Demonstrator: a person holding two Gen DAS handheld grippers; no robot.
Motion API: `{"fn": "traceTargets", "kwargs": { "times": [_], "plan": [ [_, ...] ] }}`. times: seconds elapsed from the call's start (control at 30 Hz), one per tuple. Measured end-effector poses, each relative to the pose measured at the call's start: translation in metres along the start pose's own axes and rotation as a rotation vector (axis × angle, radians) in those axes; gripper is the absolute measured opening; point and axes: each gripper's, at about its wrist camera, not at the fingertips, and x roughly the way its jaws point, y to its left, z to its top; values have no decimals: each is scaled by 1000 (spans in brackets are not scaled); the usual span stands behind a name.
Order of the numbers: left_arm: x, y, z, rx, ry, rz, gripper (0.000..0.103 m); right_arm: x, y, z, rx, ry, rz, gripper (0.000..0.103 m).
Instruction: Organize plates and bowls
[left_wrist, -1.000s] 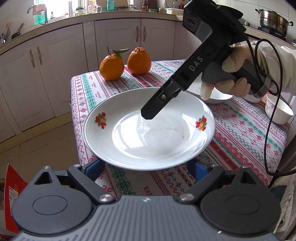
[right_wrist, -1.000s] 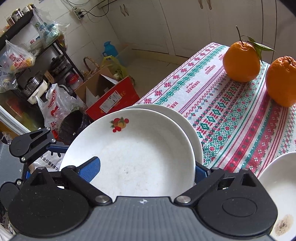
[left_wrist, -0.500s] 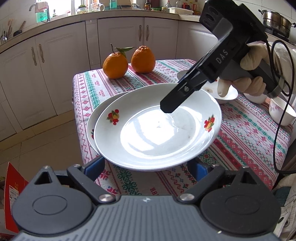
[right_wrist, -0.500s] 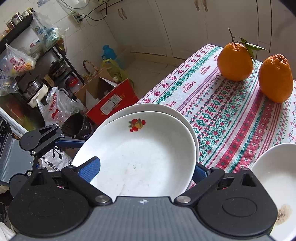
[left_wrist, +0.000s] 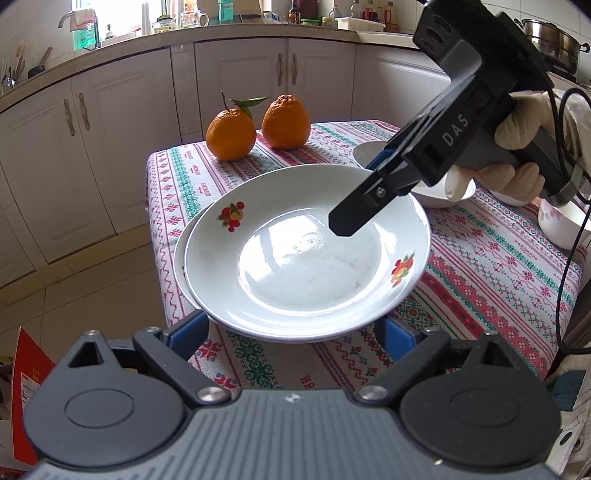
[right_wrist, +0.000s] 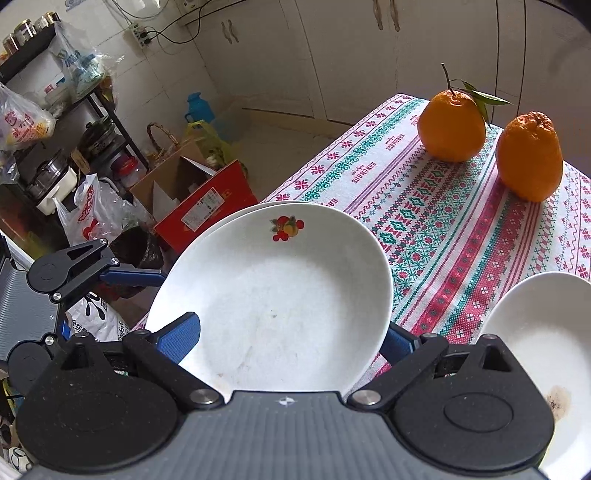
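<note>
- Your left tongs (left_wrist: 293, 328) stand wide, one blue pad on each side of the near rim of the top plate (left_wrist: 306, 254), gripping nothing.
- That fruit-patterned plate sits on a second plate (left_wrist: 180, 254), slightly offset so that the lower rim shows at the left; the pair lies at the near corner of the surface (left_wrist: 491, 266), which has a patterned cloth.
- Your right tongs (right_wrist: 291, 336) also straddle the top plate's edge, blue pads spread apart; you cannot tell from either view whether they press on the rim.
- In your gloved right hand (left_wrist: 509, 155), that tool reaches over the plate from the right.
- A white bowl (right_wrist: 546, 354) lies just beside the plates.
- Two oranges (left_wrist: 231, 134) stand at the far edge, well apart from the stack.
</note>
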Motion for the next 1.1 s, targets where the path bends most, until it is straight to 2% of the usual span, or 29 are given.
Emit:
{"fn": "traceTargets", "kwargs": {
  "times": [0.47, 0.83, 1.1],
  "plan": [
    [1, -5, 0, 22, 0, 14, 97, 2, 0, -10, 9, 2, -50, 102],
    [-7, -11, 0, -4, -17, 9, 97, -19, 9, -27, -13, -66, -104, 103],
    [-36, -33, 8, -7, -105, 37, 101, -56, 24, -67, -35, -189, -277, 103]
  ]
}}
